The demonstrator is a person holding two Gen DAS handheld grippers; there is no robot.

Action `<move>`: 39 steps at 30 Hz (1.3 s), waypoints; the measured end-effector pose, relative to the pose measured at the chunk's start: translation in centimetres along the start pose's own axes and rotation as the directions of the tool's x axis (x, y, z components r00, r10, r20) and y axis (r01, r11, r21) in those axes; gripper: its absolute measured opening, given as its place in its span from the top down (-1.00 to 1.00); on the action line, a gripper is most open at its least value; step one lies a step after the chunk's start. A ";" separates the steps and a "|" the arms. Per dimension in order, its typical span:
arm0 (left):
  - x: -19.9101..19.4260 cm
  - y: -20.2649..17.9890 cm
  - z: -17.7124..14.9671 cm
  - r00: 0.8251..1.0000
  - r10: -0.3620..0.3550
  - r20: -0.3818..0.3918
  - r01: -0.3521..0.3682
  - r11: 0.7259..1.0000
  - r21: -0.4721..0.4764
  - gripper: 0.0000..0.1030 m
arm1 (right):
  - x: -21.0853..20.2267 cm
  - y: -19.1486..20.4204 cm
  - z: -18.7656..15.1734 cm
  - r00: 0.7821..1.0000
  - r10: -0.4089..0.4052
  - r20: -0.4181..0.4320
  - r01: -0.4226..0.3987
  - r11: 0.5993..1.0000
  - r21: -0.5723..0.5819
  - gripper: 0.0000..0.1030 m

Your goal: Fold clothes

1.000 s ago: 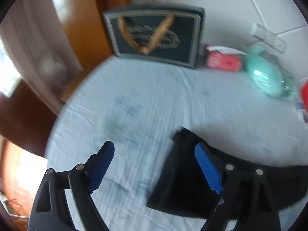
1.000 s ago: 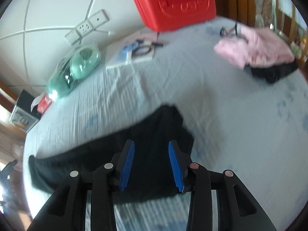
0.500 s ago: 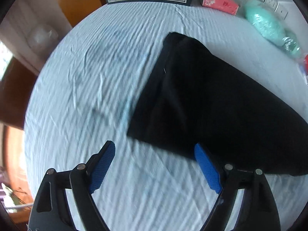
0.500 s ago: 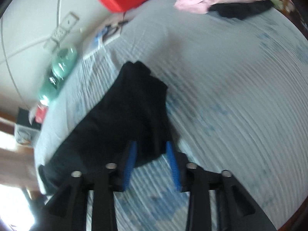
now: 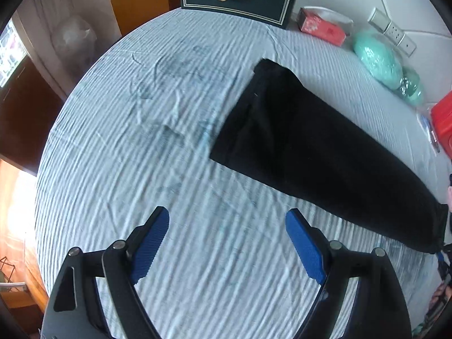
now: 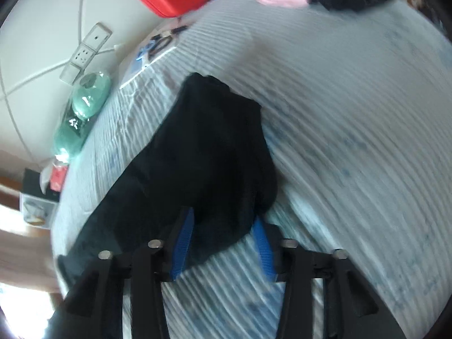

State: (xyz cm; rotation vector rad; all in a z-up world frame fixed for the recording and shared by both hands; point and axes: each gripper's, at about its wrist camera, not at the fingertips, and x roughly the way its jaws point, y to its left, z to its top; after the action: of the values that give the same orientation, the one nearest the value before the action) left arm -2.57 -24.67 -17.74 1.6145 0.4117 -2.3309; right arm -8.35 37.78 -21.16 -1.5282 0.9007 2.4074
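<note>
The right gripper (image 6: 223,240) sat with its blue pads narrowed around the near end of the black garment (image 6: 203,155), cloth bunched between them; the frame was blurred, so whether the pads truly pinched the fabric or merely straddled it could not be told. That was the chief risk: a shallow bite on a thick bunched end could let go as the end was carried over, or catch only the top layer, so the layers would part and the fold would come out skewed. A quick pull could also drag the whole piece across the striped bedsheet (image 5: 141,169) instead of folding it.

The left gripper (image 5: 227,243) hung with fingers wide and nothing between them, above bare sheet and apart from the garment's nearest edge. With that far end unpinned, nothing would stop it sliding.

The black garment (image 5: 316,144) lay flat on the bed as a long narrow band, seemingly doubled lengthwise already, running diagonally from its squared end in mid-bed toward the right edge of the left view. Beyond it, near the wall, lay a mint-green bundle (image 5: 378,62), well clear of the fold
</note>
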 end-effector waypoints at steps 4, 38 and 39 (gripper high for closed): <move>-1.0 3.2 2.6 0.999 -0.020 0.042 0.019 0.999 0.039 -0.65 | -4.6 8.9 -2.1 0.986 0.067 0.155 -0.027 0.970 -0.243 0.85; 8.2 -10.2 8.7 0.972 -0.197 -0.129 0.224 0.941 0.253 0.03 | 0.4 19.9 -9.5 0.971 0.175 -0.161 -0.220 0.918 -0.330 0.37; 7.9 -10.4 8.7 0.972 -0.198 -0.125 0.224 0.938 0.263 0.38 | 0.5 19.7 -9.5 0.970 0.177 -0.164 -0.223 0.919 -0.326 0.37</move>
State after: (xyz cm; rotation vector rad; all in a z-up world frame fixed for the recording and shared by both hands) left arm -16.74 -18.90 -21.40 1.9019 0.3036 -2.5712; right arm -9.68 16.42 -16.44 -1.8124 0.7187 2.7555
